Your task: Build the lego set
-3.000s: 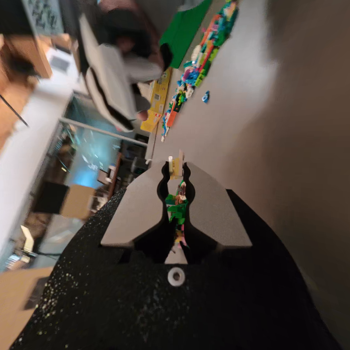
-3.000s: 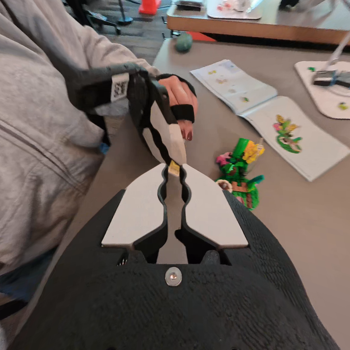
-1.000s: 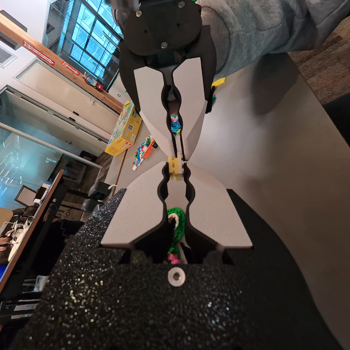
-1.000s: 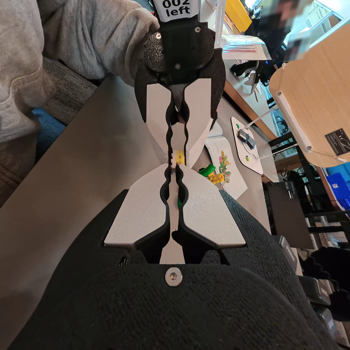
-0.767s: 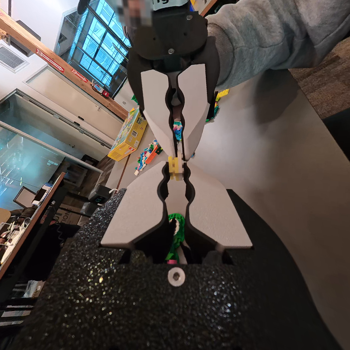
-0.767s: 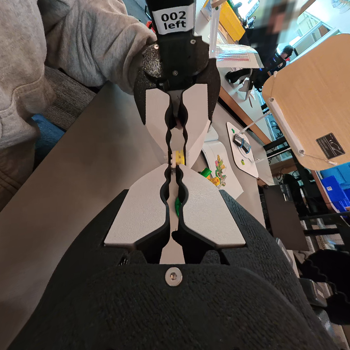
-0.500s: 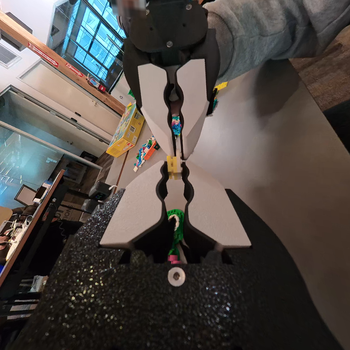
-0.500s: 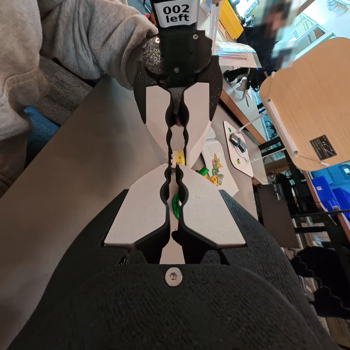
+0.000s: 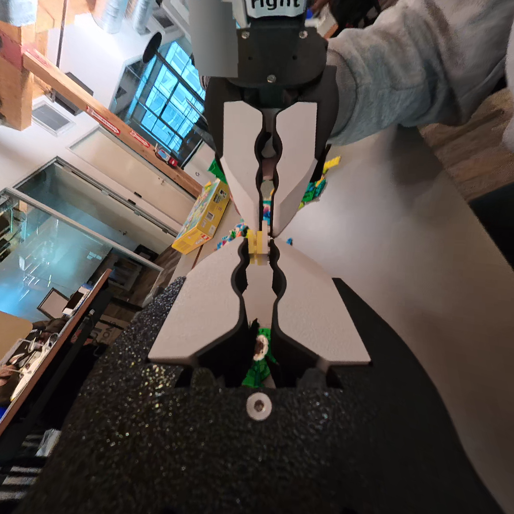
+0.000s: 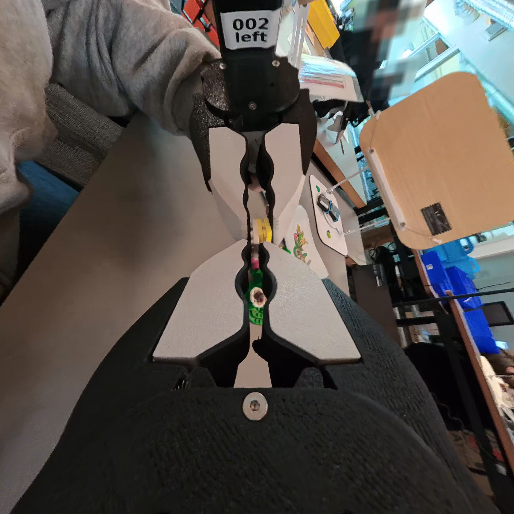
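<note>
We note a white printed label (image 10: 250, 29) on the left tongs (image 10: 257, 230), another (image 9: 274, 5) on the right tongs (image 9: 265, 226). Printed yellow box (image 9: 204, 219) on the worktop (image 9: 389, 250), red signs (image 9: 103, 122) on a beam, black sticker (image 10: 435, 218) on a wooden board.

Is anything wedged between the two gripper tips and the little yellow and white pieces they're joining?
Nothing visible. The left gripper is clamped on the yellow piece; the right gripper pinches the thin white piece pressed against it, tip to tip above the table. The contact faces themselves are hidden.
</note>
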{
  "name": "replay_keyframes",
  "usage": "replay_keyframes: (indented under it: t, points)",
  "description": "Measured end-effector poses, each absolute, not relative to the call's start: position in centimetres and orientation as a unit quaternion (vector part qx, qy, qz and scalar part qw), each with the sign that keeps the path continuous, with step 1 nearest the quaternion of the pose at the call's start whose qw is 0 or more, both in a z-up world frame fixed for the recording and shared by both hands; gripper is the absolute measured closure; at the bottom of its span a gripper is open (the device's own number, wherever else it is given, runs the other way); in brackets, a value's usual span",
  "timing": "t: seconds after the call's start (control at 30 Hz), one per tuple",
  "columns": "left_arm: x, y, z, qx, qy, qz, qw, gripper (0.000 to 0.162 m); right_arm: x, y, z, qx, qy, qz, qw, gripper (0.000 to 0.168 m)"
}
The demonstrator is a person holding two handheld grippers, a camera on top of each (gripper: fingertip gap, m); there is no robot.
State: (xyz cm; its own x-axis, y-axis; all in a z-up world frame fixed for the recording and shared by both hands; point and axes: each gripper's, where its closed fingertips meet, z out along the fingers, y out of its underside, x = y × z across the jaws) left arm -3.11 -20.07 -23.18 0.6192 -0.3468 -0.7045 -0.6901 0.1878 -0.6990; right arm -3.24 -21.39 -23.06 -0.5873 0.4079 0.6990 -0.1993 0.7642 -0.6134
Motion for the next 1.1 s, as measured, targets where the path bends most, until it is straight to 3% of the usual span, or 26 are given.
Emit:
replay_keyframes:
  t: [0.33, 1.1]
  points:
    - [-1.4, -21.4, -20.4, -0.582, 0.445, 0.16, 0.662, 0.148, -1.5, -22.8, -20.3, -0.03, -0.818, 0.31, 0.484, 0.165]
    - [-0.3, -21.9, -20.5, -0.59, 0.477, 0.144, 0.635, 0.148, -0.5, -23.4, -20.1, -0.005, -0.828, 0.325, 0.456, 0.165]
